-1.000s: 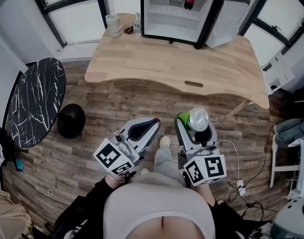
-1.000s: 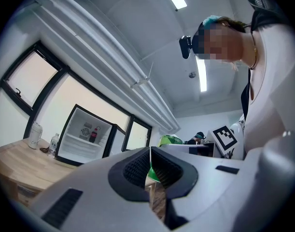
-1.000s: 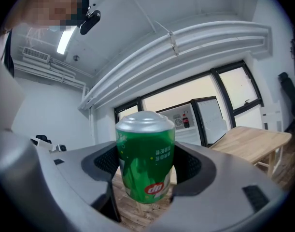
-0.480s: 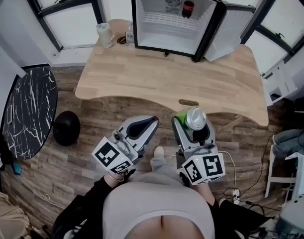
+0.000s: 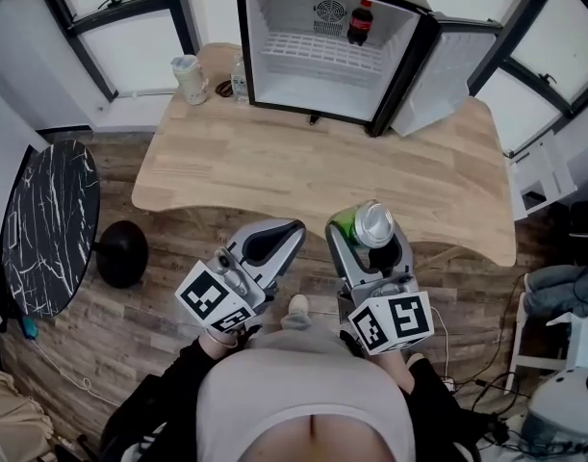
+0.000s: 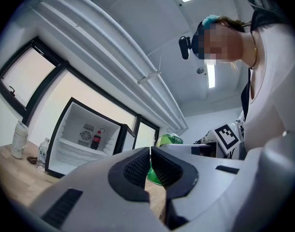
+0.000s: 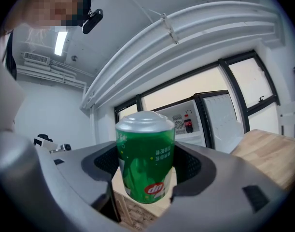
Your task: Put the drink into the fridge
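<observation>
My right gripper (image 5: 370,243) is shut on a green drink can (image 5: 370,225) with a silver top, held upright just short of the wooden table's near edge; the can (image 7: 146,162) fills the right gripper view between the dark pads. My left gripper (image 5: 265,243) is shut with nothing in it, its pads touching (image 6: 150,170), to the left of the can. The mini fridge (image 5: 322,51) stands at the table's far edge with its door (image 5: 438,65) swung open to the right. A dark cola bottle (image 5: 359,22) stands on its upper shelf.
The wooden table (image 5: 303,171) stretches between me and the fridge. A pale cup (image 5: 189,78) and a small water bottle (image 5: 239,75) stand left of the fridge. A round black marble side table (image 5: 48,224) and a black ball (image 5: 122,253) are on the floor at left.
I have stepped closer: table and fridge have shifted down and nearer in the head view. Both grippers keep their pose, the can still held in the right one.
</observation>
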A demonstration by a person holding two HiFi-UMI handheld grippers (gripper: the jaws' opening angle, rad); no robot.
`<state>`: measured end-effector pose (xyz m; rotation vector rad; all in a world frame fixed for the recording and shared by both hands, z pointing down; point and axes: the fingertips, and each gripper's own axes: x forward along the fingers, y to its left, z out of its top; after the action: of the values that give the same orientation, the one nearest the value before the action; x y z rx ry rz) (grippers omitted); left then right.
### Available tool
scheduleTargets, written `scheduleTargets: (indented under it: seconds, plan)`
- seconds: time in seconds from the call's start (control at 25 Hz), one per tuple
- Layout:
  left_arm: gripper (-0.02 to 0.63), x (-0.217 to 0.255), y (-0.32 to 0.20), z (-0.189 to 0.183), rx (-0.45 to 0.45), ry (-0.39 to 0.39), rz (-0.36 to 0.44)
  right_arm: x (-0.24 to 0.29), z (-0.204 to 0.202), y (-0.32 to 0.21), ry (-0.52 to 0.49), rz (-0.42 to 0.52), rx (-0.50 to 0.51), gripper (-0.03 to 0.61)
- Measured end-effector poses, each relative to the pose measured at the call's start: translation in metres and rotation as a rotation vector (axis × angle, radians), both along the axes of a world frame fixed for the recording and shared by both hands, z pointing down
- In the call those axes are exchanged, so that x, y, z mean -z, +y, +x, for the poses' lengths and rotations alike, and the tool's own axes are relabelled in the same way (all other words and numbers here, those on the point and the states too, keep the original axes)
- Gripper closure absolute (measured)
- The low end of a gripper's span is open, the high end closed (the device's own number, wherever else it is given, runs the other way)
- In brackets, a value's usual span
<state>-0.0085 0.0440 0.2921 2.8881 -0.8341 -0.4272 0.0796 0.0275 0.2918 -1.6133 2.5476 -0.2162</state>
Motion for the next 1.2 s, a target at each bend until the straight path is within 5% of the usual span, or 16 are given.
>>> scheduleTargets:
  seconds: [1.2]
  plan:
    - [0.601, -0.002, -0.069, 0.047, 0.044, 0.005, 0.009, -0.008, 0.038, -0.069, -0.013, -0.010, 0.072, 0.233]
